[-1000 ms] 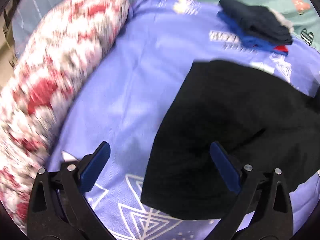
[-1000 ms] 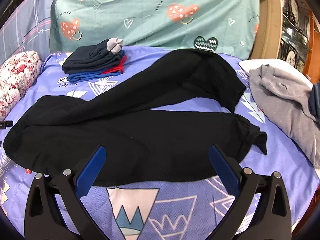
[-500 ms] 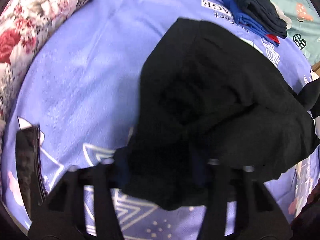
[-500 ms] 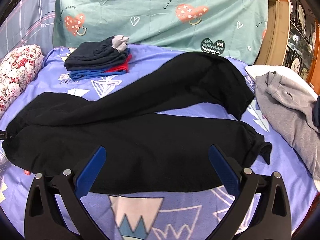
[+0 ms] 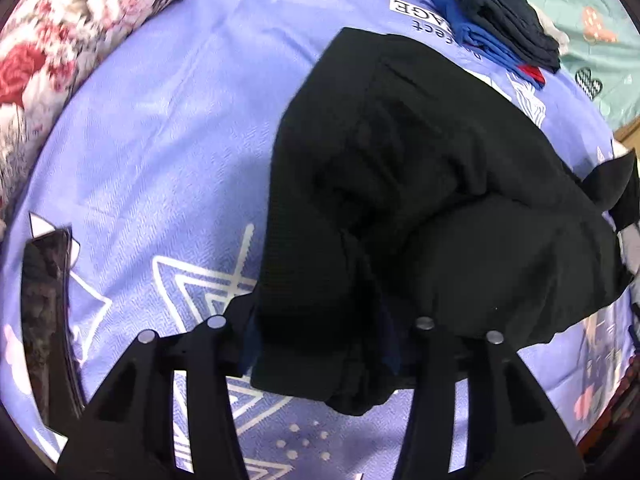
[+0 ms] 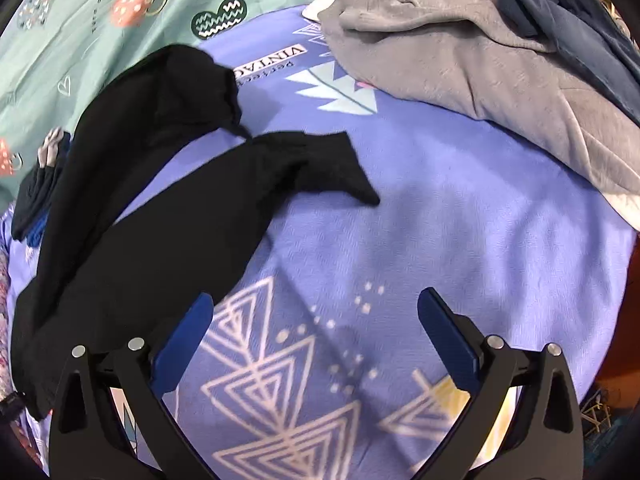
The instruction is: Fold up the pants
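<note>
Black pants [image 5: 420, 184] lay spread across the purple patterned bedsheet [image 5: 168, 128], waistband end toward the left gripper [image 5: 320, 350], whose blue-padded fingers had closed in on a bunched fold of that end. In the right wrist view the pants [image 6: 160, 216] ran along the left side, cuffs reaching toward the teal heart-print bedding [image 6: 80, 36]. The right gripper [image 6: 316, 336] hovered over bare sheet with its fingers wide apart, the left pad [image 6: 184, 332] just at the trouser leg's edge. A grey sweatshirt [image 6: 480, 64] lay at the upper right, a folded clothes stack [image 5: 500, 32] beyond the pants, a floral pillow [image 5: 60, 40] left.
</note>
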A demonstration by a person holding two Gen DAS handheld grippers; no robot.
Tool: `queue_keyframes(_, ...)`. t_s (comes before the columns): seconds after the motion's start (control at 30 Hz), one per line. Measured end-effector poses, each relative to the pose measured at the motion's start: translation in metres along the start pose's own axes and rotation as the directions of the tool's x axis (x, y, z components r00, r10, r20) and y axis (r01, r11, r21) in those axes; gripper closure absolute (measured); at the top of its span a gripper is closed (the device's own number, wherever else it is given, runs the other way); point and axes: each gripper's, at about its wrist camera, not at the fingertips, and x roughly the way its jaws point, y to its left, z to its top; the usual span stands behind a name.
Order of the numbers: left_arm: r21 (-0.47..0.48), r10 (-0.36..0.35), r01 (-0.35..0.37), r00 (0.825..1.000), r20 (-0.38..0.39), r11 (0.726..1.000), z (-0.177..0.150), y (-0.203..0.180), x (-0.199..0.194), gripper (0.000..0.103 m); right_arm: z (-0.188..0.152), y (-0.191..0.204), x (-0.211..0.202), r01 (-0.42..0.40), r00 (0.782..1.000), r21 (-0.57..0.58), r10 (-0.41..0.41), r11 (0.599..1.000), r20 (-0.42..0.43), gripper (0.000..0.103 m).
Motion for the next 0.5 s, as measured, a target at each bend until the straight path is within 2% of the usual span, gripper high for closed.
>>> queue_keyframes(0.13, -0.043, -0.04, 0.039, 0.999, -0.009, 0.998, -0.008, 0.01, -0.004, 0.048, 0.021, 0.001, 0.019, -0.058, 0.998, 0.039, 0.059, 0.998, -0.02, 0.006)
queue_keyframes(0.2, -0.068, -0.058, 0.057, 0.998, -0.009, 0.996, -0.013, 0.016, -0.006, 0.043, 0.035, 0.001, 0.034, -0.133, 0.989, 0.1, 0.138, 0.986, -0.046, 0.009)
queue_keyframes(0.37, -0.165, -0.104, 0.099, 0.994, -0.02, 0.981, -0.02, 0.034, -0.012, 0.029, 0.06, 0.006, 0.065, -0.226, 0.964, 0.19, 0.248, 0.955, -0.097, 0.019)
queue_keyframes(0.4, -0.182, -0.108, 0.102, 0.994, -0.025, 0.978, -0.022, 0.037, -0.013, 0.022, 0.064, 0.007, 0.071, -0.237, 0.96, 0.205, 0.261, 0.95, -0.102, 0.029)
queue_keyframes(0.43, -0.199, -0.111, 0.104, 0.993, -0.028, 0.975, -0.024, 0.04, -0.015, 0.017, 0.066, 0.006, 0.075, -0.237, 0.958, 0.217, 0.266, 0.947, -0.112, 0.047)
queue_keyframes(0.47, -0.207, -0.119, 0.111, 0.992, -0.029, 0.972, -0.029, 0.043, -0.017, 0.017, 0.068, 0.005, 0.079, -0.235, 0.955, 0.23, 0.268, 0.944, -0.124, 0.056)
queue_keyframes(0.5, -0.215, -0.133, 0.123, 0.991, -0.034, 0.969, -0.03, 0.044, -0.018, 0.017, 0.07, 0.004, 0.084, -0.249, 0.949, 0.247, 0.286, 0.937, -0.13, 0.081)
